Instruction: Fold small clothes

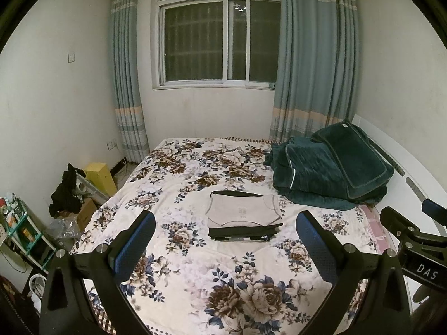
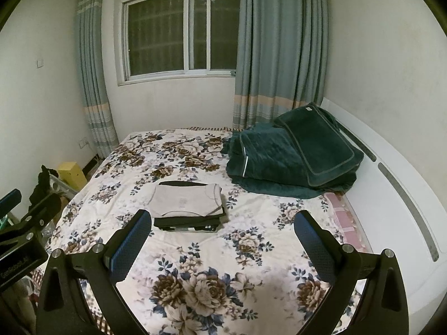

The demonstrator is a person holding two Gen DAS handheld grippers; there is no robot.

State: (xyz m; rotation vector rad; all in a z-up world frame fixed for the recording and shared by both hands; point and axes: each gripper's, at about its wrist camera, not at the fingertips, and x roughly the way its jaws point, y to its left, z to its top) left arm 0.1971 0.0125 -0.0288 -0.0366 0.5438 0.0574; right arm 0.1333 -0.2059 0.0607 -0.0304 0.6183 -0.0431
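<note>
A: Where were the left tongs (image 1: 225,224) at that moment?

B: Held level above the near end of the bed with the cream, brown and blue floral cover (image 1: 195,273), pointing toward the window. The blue-padded fingers (image 1: 137,240) stood wide apart and held nothing.

A: And the right tongs (image 2: 222,223)?

B: Same pose beside them, also spread wide and empty above the floral cover (image 2: 251,251). In the left wrist view the right tool's black body showed at the lower right edge of the frame; in the right wrist view the left one sat at the lower left edge.

A: Where were the clothes?

B: A neat stack of folded small clothes, a pale grey top over dark garments (image 1: 243,216), lay in the middle of the bed, beyond the fingertips and touching neither pair. In the right wrist view the stack (image 2: 187,206) sat left of centre, just past the left finger.

A: Anything else on the bed?

B: A heap of dark green quilted bedding (image 1: 332,167) at the right of the frame, near the white headboard (image 2: 391,173).
</note>
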